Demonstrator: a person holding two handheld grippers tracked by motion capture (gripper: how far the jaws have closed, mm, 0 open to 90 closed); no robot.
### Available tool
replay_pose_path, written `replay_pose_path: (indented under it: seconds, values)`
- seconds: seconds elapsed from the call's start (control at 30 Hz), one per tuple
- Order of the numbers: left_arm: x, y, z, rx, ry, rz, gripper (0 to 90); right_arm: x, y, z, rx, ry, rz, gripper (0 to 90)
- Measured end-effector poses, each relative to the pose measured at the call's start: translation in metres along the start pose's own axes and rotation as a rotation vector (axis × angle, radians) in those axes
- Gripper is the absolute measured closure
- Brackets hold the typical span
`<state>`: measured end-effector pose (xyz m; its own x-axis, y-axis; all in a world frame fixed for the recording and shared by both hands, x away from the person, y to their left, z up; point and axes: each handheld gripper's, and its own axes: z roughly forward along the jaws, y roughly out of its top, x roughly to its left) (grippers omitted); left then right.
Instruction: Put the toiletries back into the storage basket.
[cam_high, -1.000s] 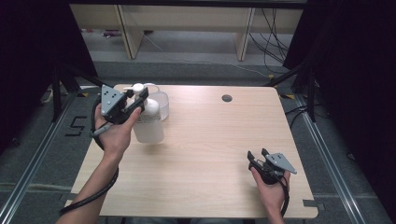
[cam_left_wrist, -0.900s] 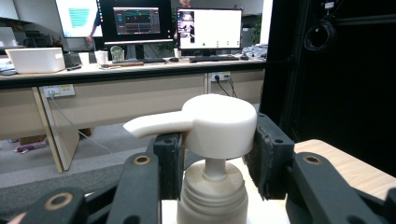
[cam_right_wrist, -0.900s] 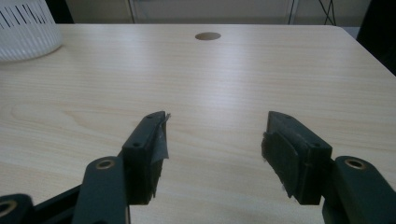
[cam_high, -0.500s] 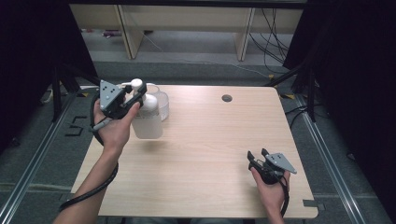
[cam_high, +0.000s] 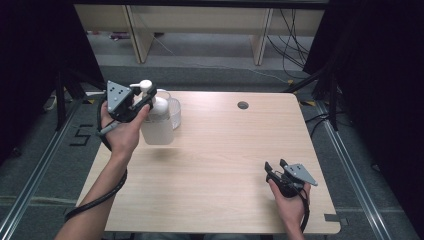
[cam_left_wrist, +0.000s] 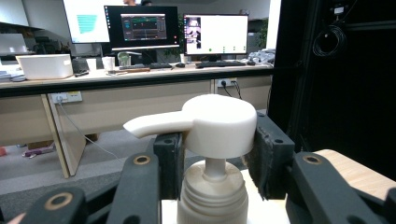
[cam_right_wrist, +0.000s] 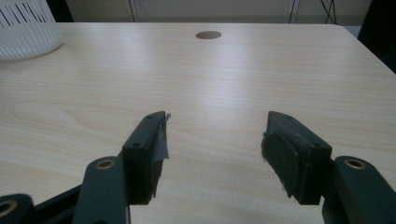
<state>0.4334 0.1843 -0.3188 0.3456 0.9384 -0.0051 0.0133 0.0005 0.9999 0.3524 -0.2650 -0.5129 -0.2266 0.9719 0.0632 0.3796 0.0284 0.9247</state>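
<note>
Pump bottle (cam_left_wrist: 212, 140) between left gripper (cam_left_wrist: 214, 161) pads

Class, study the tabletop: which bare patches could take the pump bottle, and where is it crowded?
Bare wood runs across the table middle, between the pump bottle and the right tool, and along the far edge around the round hole. The near left corner is crossed by the forearm. The far left corner is crowded: bottle, white basket and left tool.

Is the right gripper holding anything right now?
No. In the right gripper view the right gripper has its jaws spread apart, with bare table between them.
</note>
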Motion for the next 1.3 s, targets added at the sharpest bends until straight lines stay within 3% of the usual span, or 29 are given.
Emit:
replay_pose_path:
  seconds: [0.23,0.53,0.6,0.67,0.8,0.83,0.87,1.3]
  values:
    - [0.001,0.002,0.003,0.0,0.002,-0.002,59.0,0.0,0.0,0.002,-0.018,0.014,0.004,40.2]
    - [0.003,0.007,0.008,-0.007,0.003,-0.002,59.0,0.001,0.0,-0.001,0.006,0.0,0.005,40.1]
    - [0.003,0.007,0.009,-0.006,0.005,0.001,59.0,-0.001,0.0,0.001,-0.015,0.036,0.007,40.1]
    - [0.004,0.008,0.011,-0.007,0.007,0.0,59.0,0.001,0.0,0.0,-0.001,0.006,0.007,40.1]
    - [0.005,0.009,0.013,-0.006,0.009,-0.001,59.0,0.001,0.0,0.0,0.002,0.006,0.006,40.0]
    - [0.005,0.01,0.014,-0.007,0.009,-0.001,59.0,0.0,0.0,0.001,-0.018,0.021,0.009,40.0]
    - [0.005,0.01,0.014,-0.005,0.01,0.001,59.0,0.001,0.0,-0.001,0.005,0.003,0.005,40.0]
    - [0.007,0.016,0.024,-0.01,0.016,0.005,59.1,0.001,0.0,0.0,-0.002,0.004,0.006,40.1]
